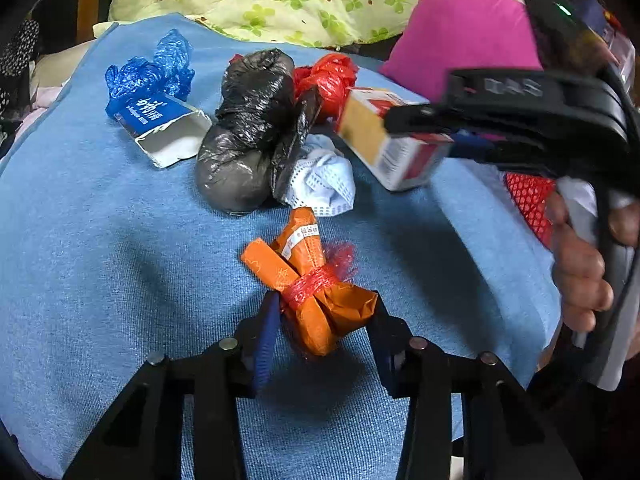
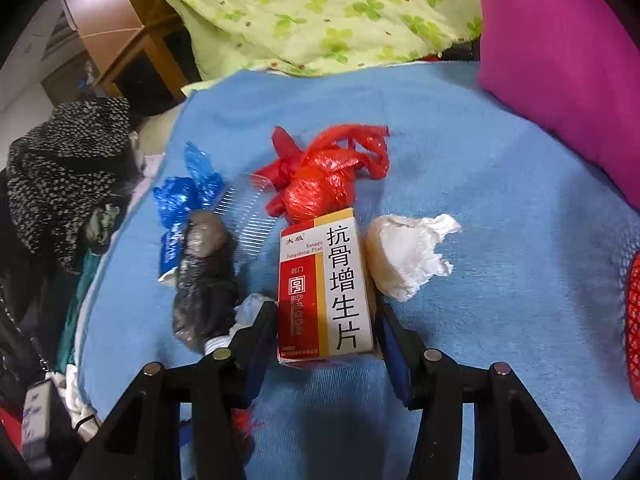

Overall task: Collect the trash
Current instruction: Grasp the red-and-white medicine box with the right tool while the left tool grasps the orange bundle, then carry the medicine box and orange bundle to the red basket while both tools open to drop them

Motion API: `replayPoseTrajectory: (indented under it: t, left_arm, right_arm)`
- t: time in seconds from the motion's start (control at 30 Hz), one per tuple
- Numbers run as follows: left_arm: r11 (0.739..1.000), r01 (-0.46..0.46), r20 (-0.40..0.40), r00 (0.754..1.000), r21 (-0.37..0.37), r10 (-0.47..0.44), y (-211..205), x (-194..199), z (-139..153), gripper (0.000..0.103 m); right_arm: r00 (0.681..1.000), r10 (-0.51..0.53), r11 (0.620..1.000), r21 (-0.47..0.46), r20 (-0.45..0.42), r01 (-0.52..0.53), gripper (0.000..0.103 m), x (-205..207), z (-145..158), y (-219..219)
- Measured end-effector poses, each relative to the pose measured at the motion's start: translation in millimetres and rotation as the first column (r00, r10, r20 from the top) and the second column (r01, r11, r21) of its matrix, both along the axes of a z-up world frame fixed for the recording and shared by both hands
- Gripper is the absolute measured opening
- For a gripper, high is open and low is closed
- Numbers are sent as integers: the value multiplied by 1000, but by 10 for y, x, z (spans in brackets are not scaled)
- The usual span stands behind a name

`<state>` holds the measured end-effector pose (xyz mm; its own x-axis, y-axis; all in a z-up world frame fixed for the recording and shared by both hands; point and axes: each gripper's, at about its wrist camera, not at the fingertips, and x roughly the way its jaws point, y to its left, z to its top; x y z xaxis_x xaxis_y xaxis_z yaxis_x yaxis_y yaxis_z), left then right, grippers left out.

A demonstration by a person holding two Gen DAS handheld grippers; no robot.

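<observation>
Both tilt steeply down over the blue blanket (image 1: 100, 240). The left hand-held gripper (image 1: 320, 320) clamps the orange packet (image 1: 316, 292), in front of the black bag (image 1: 248, 132). Right of that bag, the right hand-held gripper (image 2: 326, 332) squeezes the medicine box (image 2: 328, 284).

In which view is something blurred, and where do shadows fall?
Left wrist view: the right gripper and the red-and-white cardboard box are smeared; a dark shadow lies under the orange paper bundle. Right wrist view: sharp, shadow below the jaws.
</observation>
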<state>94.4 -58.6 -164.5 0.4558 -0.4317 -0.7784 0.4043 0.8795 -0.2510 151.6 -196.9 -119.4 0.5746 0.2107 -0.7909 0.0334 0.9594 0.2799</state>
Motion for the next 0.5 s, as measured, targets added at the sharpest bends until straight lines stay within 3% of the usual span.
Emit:
replayPoseTrajectory:
  t: [0.13, 0.23, 0.37, 0.5]
  left_arm:
    - [1000, -6, 26, 1000, -14, 7, 58, -64, 72, 43]
    - [1000, 5, 91, 996, -1, -5, 115, -186, 226, 43]
    - [998, 53, 208, 977, 16, -55, 45, -474, 508, 43]
    - [993, 116, 261, 958, 13, -115, -275, -560, 856, 43]
  right_arm:
    - [999, 4, 999, 46, 49, -6, 53, -247, 189, -157]
    - [991, -1, 998, 68, 131, -8, 53, -478, 394, -303]
    - [961, -54, 992, 126, 271, 20, 53, -813, 709, -617]
    - [896, -189, 975, 186, 401, 122, 53, -1231, 1025, -1110]
